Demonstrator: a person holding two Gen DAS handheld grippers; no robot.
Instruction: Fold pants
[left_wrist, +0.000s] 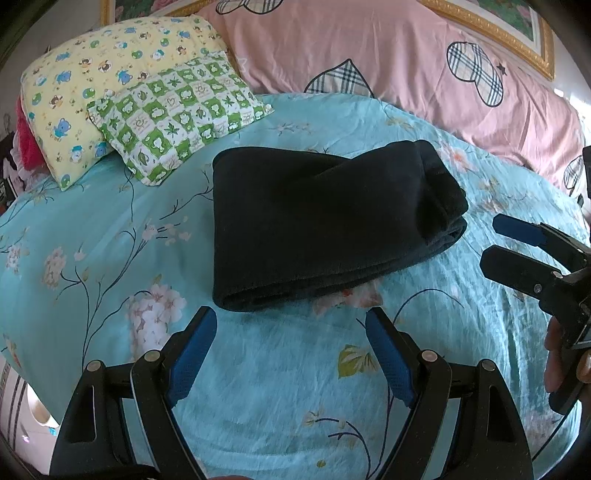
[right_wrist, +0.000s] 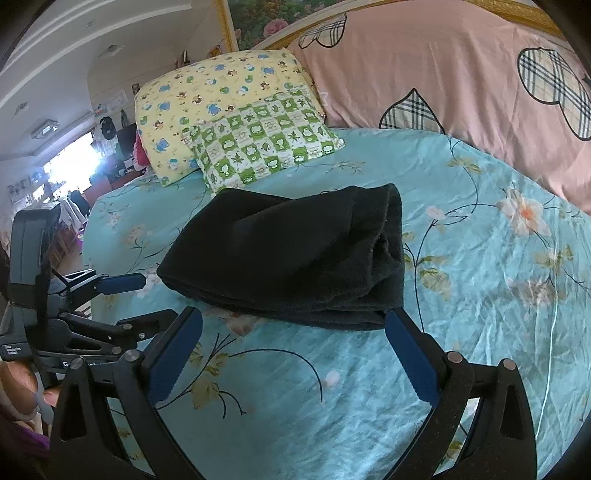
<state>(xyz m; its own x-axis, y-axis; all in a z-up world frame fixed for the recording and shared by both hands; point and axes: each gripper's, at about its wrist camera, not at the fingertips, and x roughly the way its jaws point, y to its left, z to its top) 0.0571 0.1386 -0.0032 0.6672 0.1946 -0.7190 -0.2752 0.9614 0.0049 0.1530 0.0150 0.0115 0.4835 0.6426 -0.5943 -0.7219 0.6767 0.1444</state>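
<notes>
On the bed's turquoise floral sheet (left_wrist: 280, 369) the black pants (left_wrist: 317, 225) lie folded into a thick, roughly rectangular bundle, with a rounded fold along the near left edge and stacked layers showing at the right end. Neither tool touches the pants. The left hand-held gripper (left_wrist: 291, 325) hangs just in front of the bundle's near edge with its blue-padded fingers (left_wrist: 192, 354) spread wide and nothing between them. The right hand-held gripper (right_wrist: 295, 325) is likewise spread apart and empty, its right finger tip sitting just beside the bundle's near right corner in the right wrist view. From the left wrist view the right tool is seen at the right edge, held by a hand (left_wrist: 565, 362), pointing toward the right end of the pants but apart from them. Behind the pants, a green-and-white checked pillow (left_wrist: 177, 118) leans on a yellow cartoon-print pillow (left_wrist: 92, 74), and a pink quilt with plaid hearts (left_wrist: 406, 62) runs along the far side of the bed
</notes>
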